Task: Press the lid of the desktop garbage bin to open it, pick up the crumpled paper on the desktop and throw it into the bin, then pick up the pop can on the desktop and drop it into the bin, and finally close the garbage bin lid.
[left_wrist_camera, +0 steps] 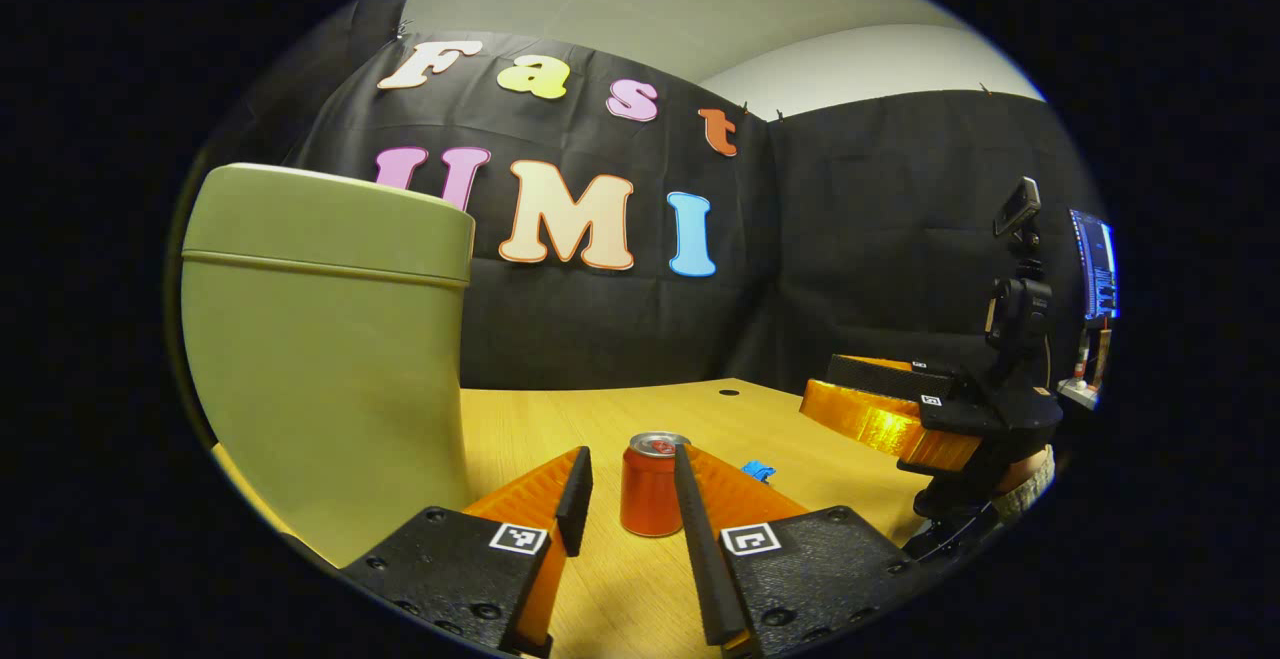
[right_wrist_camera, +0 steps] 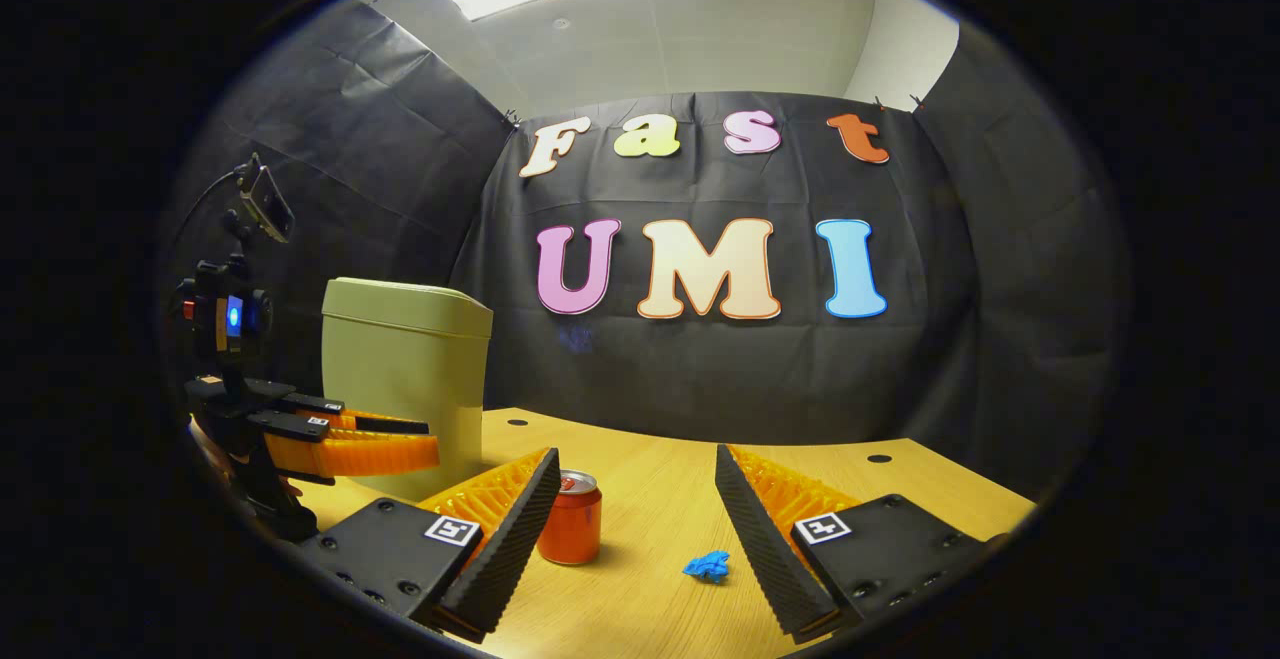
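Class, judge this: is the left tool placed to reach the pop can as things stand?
Probably yes: the left tool is open, the pop can stands upright between its fingers, and nothing lies between them on the table.

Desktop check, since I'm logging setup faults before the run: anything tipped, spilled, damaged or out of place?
Nothing stands out. The pop can stands upright on the table, the small blue crumpled paper lies apart from it, and the garbage bin stands upright with its lid down.
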### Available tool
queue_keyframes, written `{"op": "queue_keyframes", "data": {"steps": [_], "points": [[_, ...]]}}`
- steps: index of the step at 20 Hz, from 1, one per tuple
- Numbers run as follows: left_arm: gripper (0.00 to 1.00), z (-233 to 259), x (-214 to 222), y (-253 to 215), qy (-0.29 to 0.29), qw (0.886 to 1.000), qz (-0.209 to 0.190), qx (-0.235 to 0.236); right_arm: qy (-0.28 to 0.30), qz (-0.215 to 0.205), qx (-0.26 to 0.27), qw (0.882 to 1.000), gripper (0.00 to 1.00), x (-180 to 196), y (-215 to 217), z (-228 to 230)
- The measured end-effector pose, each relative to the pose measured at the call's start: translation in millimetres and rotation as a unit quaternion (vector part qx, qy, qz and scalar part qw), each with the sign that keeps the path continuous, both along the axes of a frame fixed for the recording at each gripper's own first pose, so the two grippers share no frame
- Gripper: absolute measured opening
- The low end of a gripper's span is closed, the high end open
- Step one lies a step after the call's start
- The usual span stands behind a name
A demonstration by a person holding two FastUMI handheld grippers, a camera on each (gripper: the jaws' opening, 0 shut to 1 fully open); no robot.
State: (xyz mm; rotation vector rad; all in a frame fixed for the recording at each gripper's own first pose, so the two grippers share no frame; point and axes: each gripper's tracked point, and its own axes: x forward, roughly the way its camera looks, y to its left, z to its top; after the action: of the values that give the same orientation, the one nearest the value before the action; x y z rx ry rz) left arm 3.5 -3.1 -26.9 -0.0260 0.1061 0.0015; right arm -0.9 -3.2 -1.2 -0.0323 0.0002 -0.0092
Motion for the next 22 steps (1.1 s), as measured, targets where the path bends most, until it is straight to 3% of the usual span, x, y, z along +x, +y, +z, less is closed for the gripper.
{"op": "queue_keyframes", "data": {"steps": [3,4,6,11,16,19,22], "points": [[0.30,-0.9,-0.4,-0.7,0.006,1.000,0.000,0.001,-0.003,-0.001,0.002,1.000,0.98,-0.9,-1.7,2.1],[0.17,-1.1,-1.1,0.6,0.008,1.000,0.003,0.003,-0.003,-0.002,0.002,1.000,0.98,0.1,-2.8,1.7],[0.00,4.7,-3.1,1.5,0.007,1.000,0.006,0.008,-0.002,-0.002,0.000,1.000,0.98,-0.3,-2.6,1.0],[0.00,53.4,-14.9,2.8,0.001,1.000,0.005,0.009,0.011,-0.002,-0.005,1.000,0.98,3.7,-2.0,-10.8],[0.00,139.8,-15.2,18.4,-0.030,0.999,0.008,0.032,0.018,0.002,-0.005,1.000,0.98,4.2,1.7,-17.1],[0.00,183.6,-13.9,60.4,-0.055,0.994,0.071,0.057,0.023,0.004,0.001,1.000,0.98,5.2,4.8,-21.3],[0.00,193.3,-8.8,94.9,-0.050,0.989,0.118,0.067,0.027,0.011,0.007,1.000,0.98,6.1,8.7,-23.0]]}}
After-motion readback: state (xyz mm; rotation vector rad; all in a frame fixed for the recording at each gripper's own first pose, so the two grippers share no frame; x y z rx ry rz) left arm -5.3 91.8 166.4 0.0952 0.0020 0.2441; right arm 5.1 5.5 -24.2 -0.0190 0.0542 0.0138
